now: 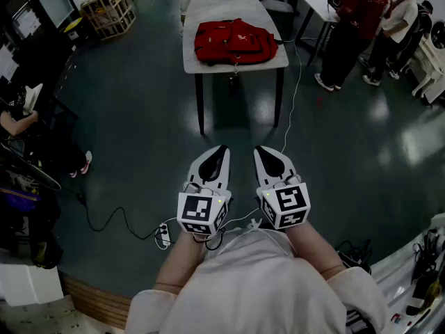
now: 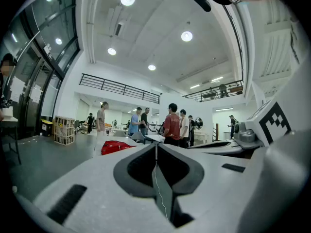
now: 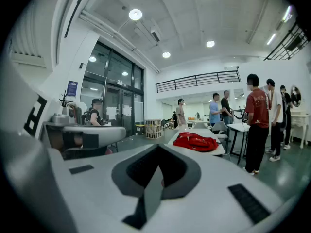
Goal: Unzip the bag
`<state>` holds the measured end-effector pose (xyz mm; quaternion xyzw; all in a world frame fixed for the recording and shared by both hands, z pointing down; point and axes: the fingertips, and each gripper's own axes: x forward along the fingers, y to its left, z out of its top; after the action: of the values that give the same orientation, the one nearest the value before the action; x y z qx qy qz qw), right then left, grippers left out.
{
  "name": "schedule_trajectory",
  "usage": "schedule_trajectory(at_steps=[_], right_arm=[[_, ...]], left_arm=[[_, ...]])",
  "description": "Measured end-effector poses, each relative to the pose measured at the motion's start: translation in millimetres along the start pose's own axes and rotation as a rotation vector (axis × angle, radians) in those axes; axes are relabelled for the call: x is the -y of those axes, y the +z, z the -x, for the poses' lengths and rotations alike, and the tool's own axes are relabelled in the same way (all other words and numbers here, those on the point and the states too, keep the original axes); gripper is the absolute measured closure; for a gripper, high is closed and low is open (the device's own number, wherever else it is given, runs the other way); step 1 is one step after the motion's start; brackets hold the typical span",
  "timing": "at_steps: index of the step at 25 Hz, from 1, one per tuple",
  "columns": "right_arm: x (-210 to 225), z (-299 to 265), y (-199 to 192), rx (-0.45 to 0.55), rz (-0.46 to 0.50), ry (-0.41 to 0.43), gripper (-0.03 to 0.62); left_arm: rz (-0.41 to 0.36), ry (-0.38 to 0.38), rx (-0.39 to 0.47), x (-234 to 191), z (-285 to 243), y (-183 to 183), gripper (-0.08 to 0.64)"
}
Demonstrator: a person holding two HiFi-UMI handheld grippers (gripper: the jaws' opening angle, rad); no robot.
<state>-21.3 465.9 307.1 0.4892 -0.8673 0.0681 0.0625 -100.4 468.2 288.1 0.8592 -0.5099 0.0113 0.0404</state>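
Note:
A red bag (image 1: 234,42) lies flat on a white table (image 1: 201,61) well ahead of me. It also shows far off as a red bag (image 2: 116,147) in the left gripper view and a red bag (image 3: 196,142) in the right gripper view. Both grippers hang side by side near my body, far short of the table. My left gripper (image 1: 220,149) has its jaws pressed together with nothing between them. My right gripper (image 1: 261,149) is likewise shut and empty. Each carries its marker cube (image 1: 202,213).
People stand at desks to the right of the table (image 1: 361,19). A wooden crate (image 1: 109,9) stands at the far left. A person sits at a desk on the left (image 1: 21,117). Cables and a power strip (image 1: 163,234) lie on the dark floor near my feet.

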Motion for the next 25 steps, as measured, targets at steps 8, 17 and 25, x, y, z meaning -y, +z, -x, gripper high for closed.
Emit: schedule_trajectory(at_steps=[8,17,25], right_arm=[[-2,4,-8,-0.011,-0.010,0.005,0.566],[-14,5,-26,-0.048,-0.043,0.003,0.566],[-5,-16,-43,-0.085,-0.065,-0.002,0.565]], left_arm=[[-0.009,-0.001,-0.004,4,5,-3,0.531],[0.010,0.012,-0.043,1,23,-24,0.531],[0.045,0.029,-0.072,-17,9,-40,0.531]])
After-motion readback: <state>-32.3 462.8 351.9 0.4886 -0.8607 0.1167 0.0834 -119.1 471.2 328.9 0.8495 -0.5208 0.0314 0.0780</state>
